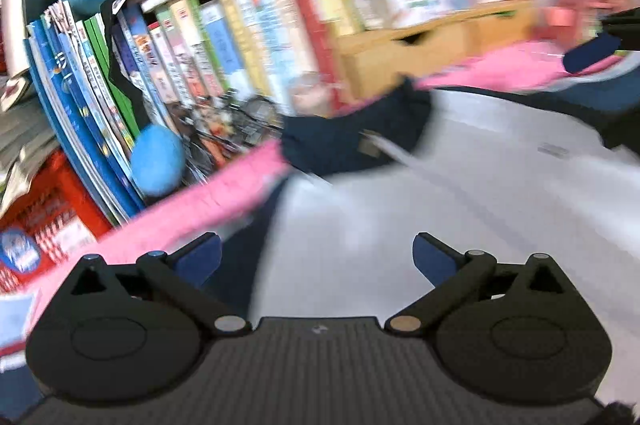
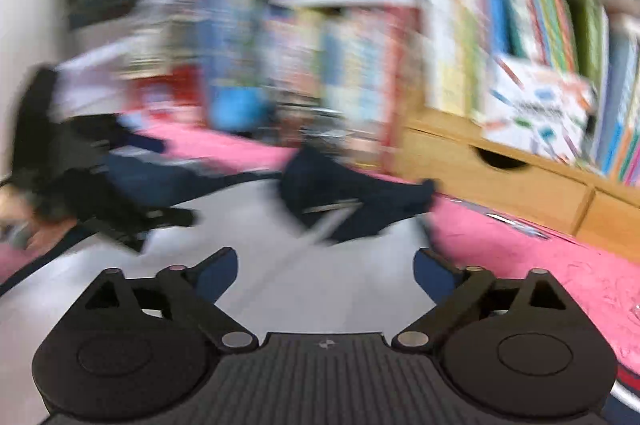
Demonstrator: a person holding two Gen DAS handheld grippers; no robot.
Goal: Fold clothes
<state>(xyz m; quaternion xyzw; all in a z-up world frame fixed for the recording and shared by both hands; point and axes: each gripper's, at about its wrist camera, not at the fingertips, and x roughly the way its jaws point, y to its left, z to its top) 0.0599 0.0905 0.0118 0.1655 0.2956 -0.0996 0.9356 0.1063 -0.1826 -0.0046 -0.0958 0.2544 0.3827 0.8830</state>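
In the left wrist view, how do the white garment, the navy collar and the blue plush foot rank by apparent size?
1. White garment, largest.
2. Navy collar.
3. Blue plush foot, smallest.
The picture is blurred and the fisheye enlarges near things, so this is apparent size only.

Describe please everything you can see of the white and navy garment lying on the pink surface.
The garment is mostly white or pale grey cloth with dark navy parts, perhaps collar or cuffs; blur hides which. It looks soft and lies spread fairly flat on the pink surface, below a bookshelf. A pale line, possibly a seam, runs across it. No gripper touches it in either view.
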